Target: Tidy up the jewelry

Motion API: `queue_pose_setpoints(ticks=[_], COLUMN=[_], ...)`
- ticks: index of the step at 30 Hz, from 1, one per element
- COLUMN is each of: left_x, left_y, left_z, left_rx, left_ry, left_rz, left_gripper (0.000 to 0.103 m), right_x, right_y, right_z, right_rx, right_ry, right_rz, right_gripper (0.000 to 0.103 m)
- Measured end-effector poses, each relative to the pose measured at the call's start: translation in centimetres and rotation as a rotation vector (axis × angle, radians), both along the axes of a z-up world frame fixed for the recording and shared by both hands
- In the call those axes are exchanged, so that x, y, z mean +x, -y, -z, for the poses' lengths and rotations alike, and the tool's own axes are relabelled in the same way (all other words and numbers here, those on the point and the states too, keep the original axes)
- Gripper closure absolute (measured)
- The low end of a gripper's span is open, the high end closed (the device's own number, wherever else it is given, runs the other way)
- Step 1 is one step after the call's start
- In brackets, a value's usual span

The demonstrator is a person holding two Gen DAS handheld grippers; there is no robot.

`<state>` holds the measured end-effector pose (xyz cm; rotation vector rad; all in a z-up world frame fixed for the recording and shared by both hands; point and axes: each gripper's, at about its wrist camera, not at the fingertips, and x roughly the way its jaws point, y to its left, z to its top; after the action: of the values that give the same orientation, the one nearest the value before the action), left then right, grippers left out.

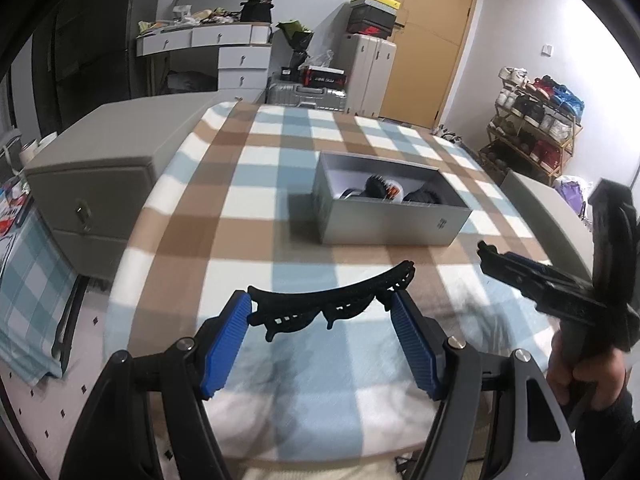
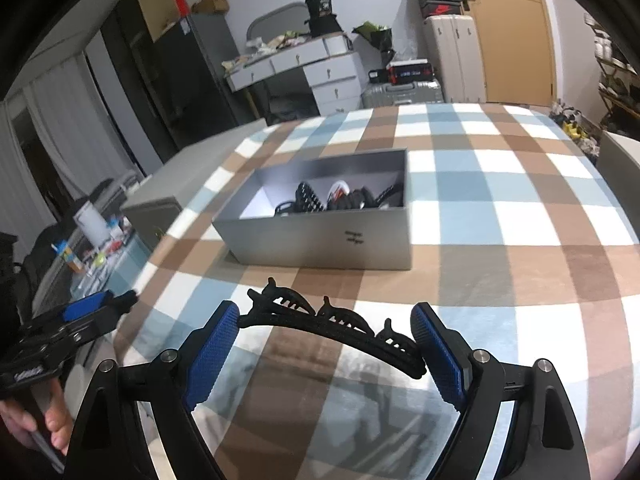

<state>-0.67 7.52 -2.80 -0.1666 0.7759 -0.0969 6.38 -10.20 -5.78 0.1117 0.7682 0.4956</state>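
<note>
Black toothed curved clip [image 1: 332, 304] spanning ribbed left tongs [image 1: 322, 322]

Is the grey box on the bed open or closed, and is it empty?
Open and not empty. The grey box has no lid on it, and dark hair accessories lie inside, seen from both wrist views.

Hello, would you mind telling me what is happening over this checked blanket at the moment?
A person holds a tool in each hand above the blue, brown and white checked blanket. The left tool grips a black curved plastic hair clip by its ends. The right tool grips a second black toothed hair clip likewise. Ahead stands an open grey rectangular box holding several dark accessories; neither clip is in it yet.
</note>
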Motion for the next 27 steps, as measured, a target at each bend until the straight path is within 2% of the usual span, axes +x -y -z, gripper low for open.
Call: queue_pose_setpoints(ticks=[6, 12, 20, 27], left_x=[2.8, 5.6, 8.5, 10.8], left_y=[1.4, 2.4, 2.9, 3.3], left_z=[-1.1, -1.8, -1.8, -1.7], left_rx=[0.004, 0.036, 0.058, 0.065], left_ry=[0.027, 0.055, 0.066, 0.052], left_rz=[0.025, 0.049, 0.087, 0.123], left_gripper=[0.035, 0.035, 0.035, 0.035], right_x=[0.5, 2.6, 5.9, 9.1], right_y=[1.4, 1.5, 0.1, -1.9], right_z=[-2.0, -4.0, -5.7, -5.8], right_rx=[0.034, 0.060, 0.057, 0.033], right_ry=[0.044, 0.079, 0.108, 0.103], right_rz=[-0.002, -0.029, -0.066, -0.111], right_gripper=[0.016, 0.016, 0.016, 0.016])
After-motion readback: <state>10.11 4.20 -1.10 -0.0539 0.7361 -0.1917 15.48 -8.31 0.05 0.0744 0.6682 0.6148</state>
